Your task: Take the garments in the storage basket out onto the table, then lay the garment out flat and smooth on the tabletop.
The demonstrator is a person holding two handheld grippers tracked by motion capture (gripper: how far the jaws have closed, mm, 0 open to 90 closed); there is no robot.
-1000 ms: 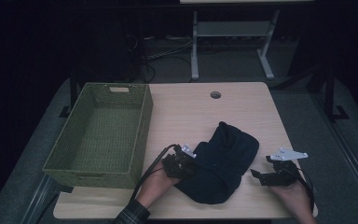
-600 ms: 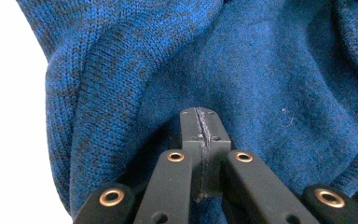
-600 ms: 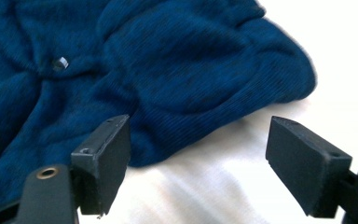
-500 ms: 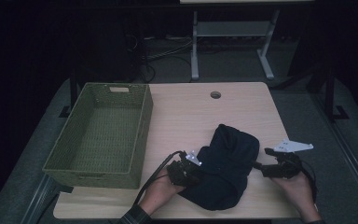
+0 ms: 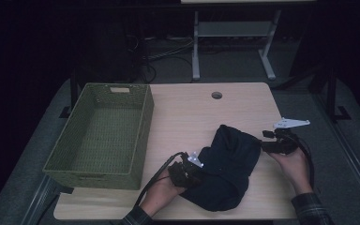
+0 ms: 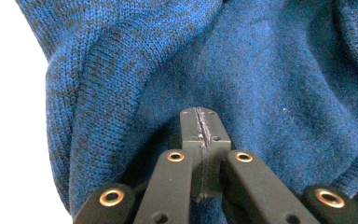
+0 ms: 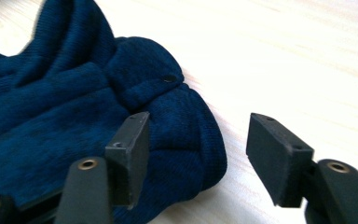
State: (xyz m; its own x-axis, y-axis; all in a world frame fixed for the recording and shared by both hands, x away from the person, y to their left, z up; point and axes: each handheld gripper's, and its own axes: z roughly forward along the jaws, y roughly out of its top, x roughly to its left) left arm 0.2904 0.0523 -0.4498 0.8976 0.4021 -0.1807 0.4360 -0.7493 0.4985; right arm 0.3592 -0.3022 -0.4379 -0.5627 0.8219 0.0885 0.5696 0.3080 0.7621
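A dark blue knitted garment (image 5: 229, 164) lies bunched on the wooden table (image 5: 192, 112) near its front edge. My left gripper (image 5: 191, 171) is at the garment's left edge. In the left gripper view its jaws (image 6: 200, 126) are shut with a thin fold of the knit (image 6: 261, 70) pinched in the seam. My right gripper (image 5: 265, 146) is at the garment's right edge. Its jaws have just been closing but still stand apart (image 7: 198, 135). A rolled hem of the garment (image 7: 51, 102) lies partly between them, and the pads do not press on it.
A green woven basket (image 5: 93, 176) stands on the left part of the table, with nothing seen inside. A round cable hole (image 5: 216, 95) sits near the table's far edge. Beyond the table a white metal frame (image 5: 234, 33) stands on the dark floor.
My right gripper has moved away from the front edge to the garment's right edge, and its jaws have narrowed. The left gripper has stayed shut at the left edge.
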